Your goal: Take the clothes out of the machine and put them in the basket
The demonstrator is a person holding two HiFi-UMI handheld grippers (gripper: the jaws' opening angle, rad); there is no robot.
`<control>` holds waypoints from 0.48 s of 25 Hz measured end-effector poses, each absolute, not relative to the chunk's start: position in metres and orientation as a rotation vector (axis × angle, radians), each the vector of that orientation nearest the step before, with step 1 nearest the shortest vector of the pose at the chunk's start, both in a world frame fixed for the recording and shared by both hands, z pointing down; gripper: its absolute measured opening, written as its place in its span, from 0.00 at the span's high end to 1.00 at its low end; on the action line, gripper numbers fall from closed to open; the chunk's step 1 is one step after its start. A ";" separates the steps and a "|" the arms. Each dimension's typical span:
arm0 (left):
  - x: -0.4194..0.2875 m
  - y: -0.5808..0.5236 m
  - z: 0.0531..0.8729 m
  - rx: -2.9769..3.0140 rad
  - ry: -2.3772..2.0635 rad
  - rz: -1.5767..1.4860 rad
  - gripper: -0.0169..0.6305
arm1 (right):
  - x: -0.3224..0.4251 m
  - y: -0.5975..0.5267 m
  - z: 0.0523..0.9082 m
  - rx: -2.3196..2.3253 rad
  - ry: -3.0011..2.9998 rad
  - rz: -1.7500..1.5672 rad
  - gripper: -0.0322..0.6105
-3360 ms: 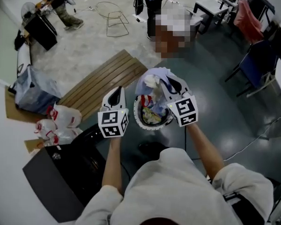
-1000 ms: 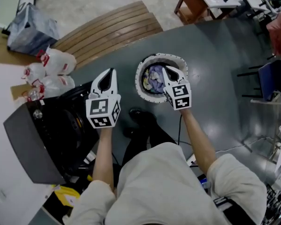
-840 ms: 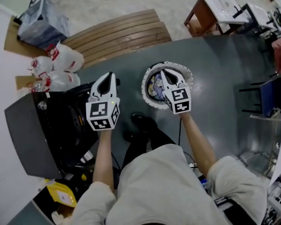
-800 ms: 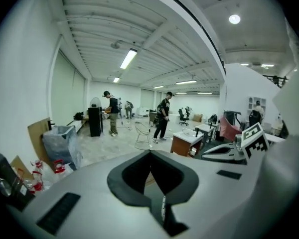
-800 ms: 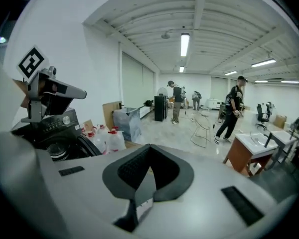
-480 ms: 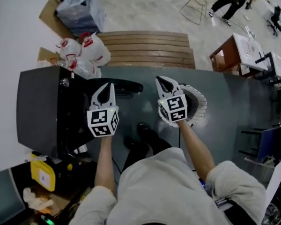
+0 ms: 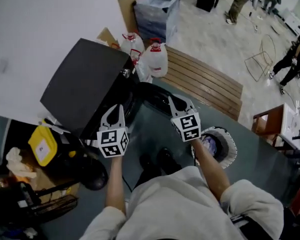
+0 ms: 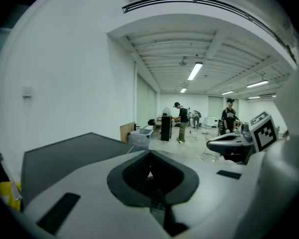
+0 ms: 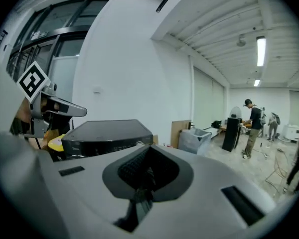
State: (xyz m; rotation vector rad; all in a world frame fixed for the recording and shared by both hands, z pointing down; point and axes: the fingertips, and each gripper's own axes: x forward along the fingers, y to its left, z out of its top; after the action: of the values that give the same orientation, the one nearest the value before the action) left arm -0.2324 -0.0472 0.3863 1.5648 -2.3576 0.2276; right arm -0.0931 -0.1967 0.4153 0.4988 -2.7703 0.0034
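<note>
The machine (image 7: 85, 81) is a black box with a flat, matt top. In the head view its longer side runs from lower left to upper right, and its front faces down and right, toward you. A dark, glossy, rounded door (image 7: 152, 98) stands out from that front; you cannot see inside the machine from here. In the right gripper view the machine sits upright, with a row of small controls along its top front edge.

The basket (image 7: 231, 143) is round with a white frilled rim. It stands upright with its mouth up, so it has no long axis. It is on the dark floor (image 7: 150, 130), well to the right of the machine's front and partly behind your right forearm. The clothes (image 7: 208, 143) lie inside it as a small crumpled heap, pale blue and lilac. The heap is too bunched to show which way it points.

Your left gripper (image 7: 116, 108) hovers just before the machine's front with its tips toward it. Its jaws are clenched together with nothing between them. Your right gripper (image 7: 174, 100) is farther from the machine's body, over the door, and points much the same way. Its jaws are also pressed together and empty.

Two clear jugs (image 7: 154, 59) with red caps stand just behind the machine's far corner. Wooden slats (image 7: 205, 84) lie beyond the door.
</note>
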 end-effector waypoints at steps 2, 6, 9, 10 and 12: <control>-0.253 -0.016 0.382 1.476 -2.419 0.207 0.95 | -0.122 -0.178 0.409 0.407 -2.792 -0.021 0.91; -0.287 0.043 0.374 1.318 -2.523 0.153 0.95 | -0.172 -0.135 0.395 0.241 -2.832 -0.072 0.91; -0.307 0.080 0.369 1.228 -2.581 0.124 0.95 | -0.200 -0.106 0.385 0.144 -2.854 -0.109 0.91; -0.311 0.090 0.367 1.205 -2.598 0.117 0.95 | -0.207 -0.097 0.382 0.116 -2.862 -0.122 0.91; -0.319 0.107 0.363 1.173 -2.626 0.115 0.95 | -0.217 -0.082 0.376 0.072 -2.877 -0.144 0.91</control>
State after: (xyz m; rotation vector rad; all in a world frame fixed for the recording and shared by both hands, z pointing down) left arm -0.3188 0.1067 0.3628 1.1727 -2.6259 0.1148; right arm -0.2172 -0.0820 0.3757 0.0717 -2.8768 -0.1437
